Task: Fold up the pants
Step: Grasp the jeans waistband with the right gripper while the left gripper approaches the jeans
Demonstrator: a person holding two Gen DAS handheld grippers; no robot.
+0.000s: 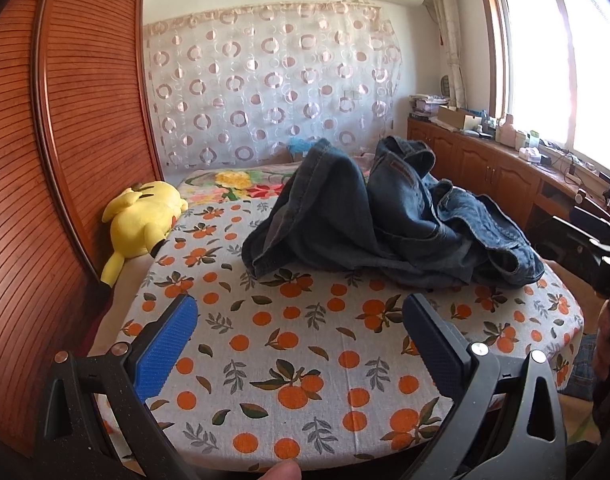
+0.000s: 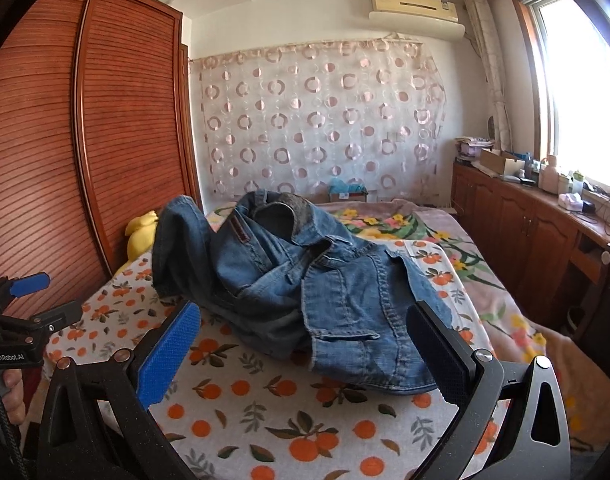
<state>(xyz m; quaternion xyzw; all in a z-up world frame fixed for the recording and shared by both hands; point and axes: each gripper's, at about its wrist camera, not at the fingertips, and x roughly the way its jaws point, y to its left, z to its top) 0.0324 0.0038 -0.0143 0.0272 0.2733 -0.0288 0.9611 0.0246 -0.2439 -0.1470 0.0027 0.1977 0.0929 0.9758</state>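
while the jeans [image 1: 389,216] lie crumpled on the orange-print sheet [image 1: 297,344], left gripper [image 1: 301,344] and right gripper [image 2: 305,352] hover wide open, holding nothing.

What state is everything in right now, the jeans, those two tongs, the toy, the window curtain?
Jeans: unfolded, crumpled in a heap on the orange-print sheet.
Left tongs: open, empty, short of the jeans.
Right tongs: open, empty, black finger close to the jeans' near edge; contact unclear.
Yellow plush toy: lying on its side by the wardrobe.
Wardrobe: doors shut.
Window curtain: drawn aside.
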